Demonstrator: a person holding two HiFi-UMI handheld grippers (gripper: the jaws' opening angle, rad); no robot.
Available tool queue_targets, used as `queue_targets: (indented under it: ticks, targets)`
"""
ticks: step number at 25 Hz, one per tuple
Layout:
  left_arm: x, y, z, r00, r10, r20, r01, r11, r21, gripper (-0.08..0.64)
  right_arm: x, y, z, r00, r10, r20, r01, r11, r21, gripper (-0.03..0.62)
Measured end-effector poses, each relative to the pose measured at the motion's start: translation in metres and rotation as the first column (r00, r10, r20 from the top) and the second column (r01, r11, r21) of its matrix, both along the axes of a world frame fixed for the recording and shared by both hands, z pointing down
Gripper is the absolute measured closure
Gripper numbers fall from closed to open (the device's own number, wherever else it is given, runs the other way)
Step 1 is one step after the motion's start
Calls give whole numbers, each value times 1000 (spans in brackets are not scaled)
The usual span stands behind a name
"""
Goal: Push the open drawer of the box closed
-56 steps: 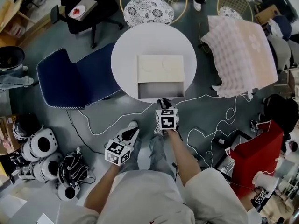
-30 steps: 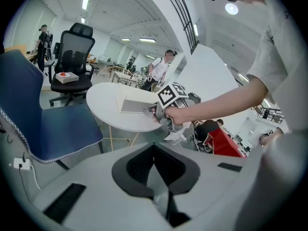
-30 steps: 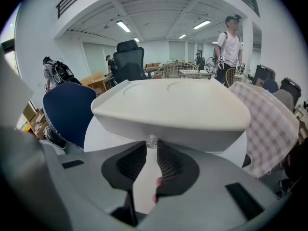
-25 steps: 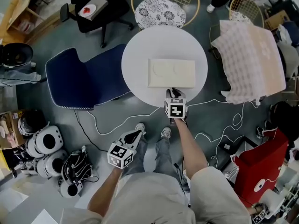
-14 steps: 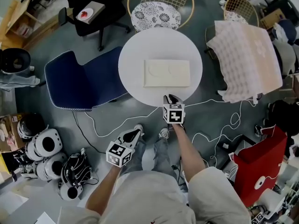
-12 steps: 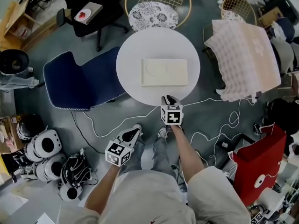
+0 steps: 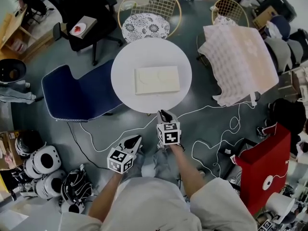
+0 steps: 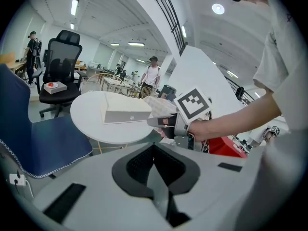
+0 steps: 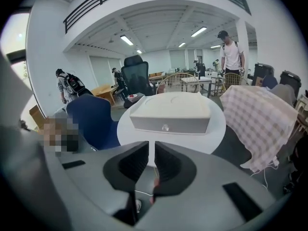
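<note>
While the box [image 7: 157, 79], drawer [image 9: 165, 125] flush, sat centred on the round table [image 7: 125, 90], the right gripper [image 7: 163, 114] hovered at its near edge, empty jaws just narrowing to a slit; the left gripper [image 7: 136, 139] hung nearer, clenched.

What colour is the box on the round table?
Cream-white box, with a grey drawer front; clearest in the right gripper view.

Pose: right gripper [image 7: 163, 114] is held out ahead on an extended bare right forearm [image 7: 186, 170], pointing forward and down, with its marker cube [image 7: 169, 133] facing up. Its jaws have just been closing and now stand a narrow slit apart, with nothing between them. The left gripper [image 7: 135, 139] sits nearer the body on a bent left forearm [image 7: 102, 200], tip angled forward and slightly right. Its jaws are together and empty.
</note>
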State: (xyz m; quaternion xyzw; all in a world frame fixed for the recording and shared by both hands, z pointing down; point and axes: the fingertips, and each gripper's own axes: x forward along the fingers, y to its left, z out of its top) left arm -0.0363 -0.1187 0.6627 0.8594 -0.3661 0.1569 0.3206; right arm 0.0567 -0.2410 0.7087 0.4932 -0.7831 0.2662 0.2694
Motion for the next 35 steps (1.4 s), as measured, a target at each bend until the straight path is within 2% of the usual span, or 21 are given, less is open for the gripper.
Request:
queue_targets:
  ticks: [4,15,20,27,35]
  targets:
    - [11,-4,-10,1000,10,-9,-10,999,34,548,5,15,-20,1000,9,12,-10,999,34,571]
    - [8,-34,-50,998,57,-29,-52,987,152,548,-8,44,-81,1000,-2,-1,2,987,160,575]
    - [9,-51,-66,993,117,-30,-108,973,206,548,-9,41,-108,998,61,15,-63,974,220,575]
    - [3,-45,-74,983,180,-29,-168,957,235,548,-10,66,-117,989,144,17,-144,960,238,575]
    - [5,-10,-75,989,142,-31,-131,963,235,548,-4,110,-108,992,119,27,-122,968,221,577]
